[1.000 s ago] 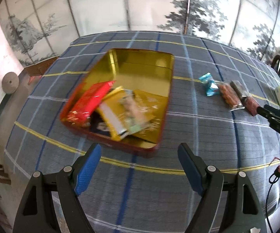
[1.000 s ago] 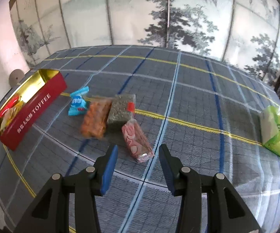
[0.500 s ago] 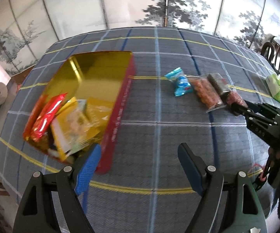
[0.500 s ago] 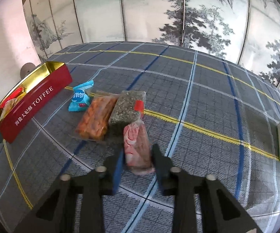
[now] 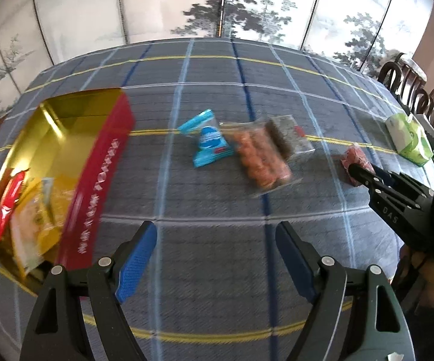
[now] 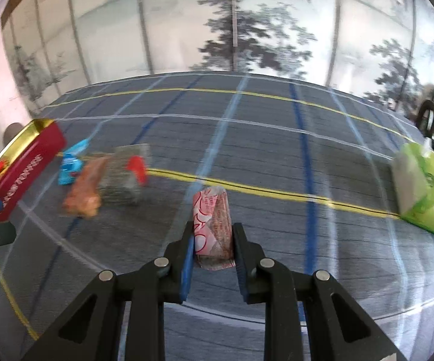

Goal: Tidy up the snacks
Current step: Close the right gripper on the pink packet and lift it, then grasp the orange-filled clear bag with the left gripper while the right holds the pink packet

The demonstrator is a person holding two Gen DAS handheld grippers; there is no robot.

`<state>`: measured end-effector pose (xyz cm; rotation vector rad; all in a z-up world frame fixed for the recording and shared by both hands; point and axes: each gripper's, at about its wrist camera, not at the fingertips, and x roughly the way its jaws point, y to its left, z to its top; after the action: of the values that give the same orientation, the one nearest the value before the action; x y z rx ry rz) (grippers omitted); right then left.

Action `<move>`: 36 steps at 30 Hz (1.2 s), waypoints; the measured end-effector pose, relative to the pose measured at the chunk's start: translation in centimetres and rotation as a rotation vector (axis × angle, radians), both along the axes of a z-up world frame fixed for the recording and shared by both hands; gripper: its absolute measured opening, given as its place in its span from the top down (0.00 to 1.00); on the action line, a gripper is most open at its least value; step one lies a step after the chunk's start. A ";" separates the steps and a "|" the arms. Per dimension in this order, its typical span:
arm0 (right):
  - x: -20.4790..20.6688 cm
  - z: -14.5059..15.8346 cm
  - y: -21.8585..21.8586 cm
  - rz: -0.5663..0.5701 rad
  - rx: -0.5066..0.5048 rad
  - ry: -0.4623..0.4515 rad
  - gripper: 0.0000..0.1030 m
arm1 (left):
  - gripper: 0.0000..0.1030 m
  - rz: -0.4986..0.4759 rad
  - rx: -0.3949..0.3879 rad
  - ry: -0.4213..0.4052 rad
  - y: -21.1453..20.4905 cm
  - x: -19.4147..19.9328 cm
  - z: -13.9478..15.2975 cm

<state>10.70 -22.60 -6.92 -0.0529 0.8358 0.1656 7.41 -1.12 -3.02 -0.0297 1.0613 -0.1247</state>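
Observation:
My right gripper is closing its jaws on a pink-and-white snack packet, and both pads press its sides. From the left wrist view the same packet sticks out of the right gripper, apart from the other snacks. A blue packet, an orange packet and a dark green packet lie together on the checked tablecloth. The red-and-gold toffee tin stands open at the left with several snacks inside. My left gripper is open over bare cloth, holding nothing.
A green tissue pack sits near the table's right edge, with dark wooden chairs behind it. A painted folding screen runs along the far side. In the right wrist view the tin is far left.
The right jaws closed onto the pink packet and drew it away from the other snacks. My left gripper swung right, from over the tin toward the loose packets.

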 end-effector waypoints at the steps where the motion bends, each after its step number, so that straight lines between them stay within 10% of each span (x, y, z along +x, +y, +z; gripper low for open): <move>1: 0.1 0.0 -0.3 -0.016 -0.004 -0.001 0.77 | 0.24 -0.004 -0.013 0.006 -0.3 0.3 -0.1; 36: 0.6 -0.5 -2.8 -0.088 0.080 0.034 0.77 | 0.62 -0.046 -0.054 0.061 -5.1 7.5 -3.2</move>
<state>11.35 -25.44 -7.39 0.0622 0.8630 0.1175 14.88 -6.18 -6.21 -0.0586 1.1201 -0.1949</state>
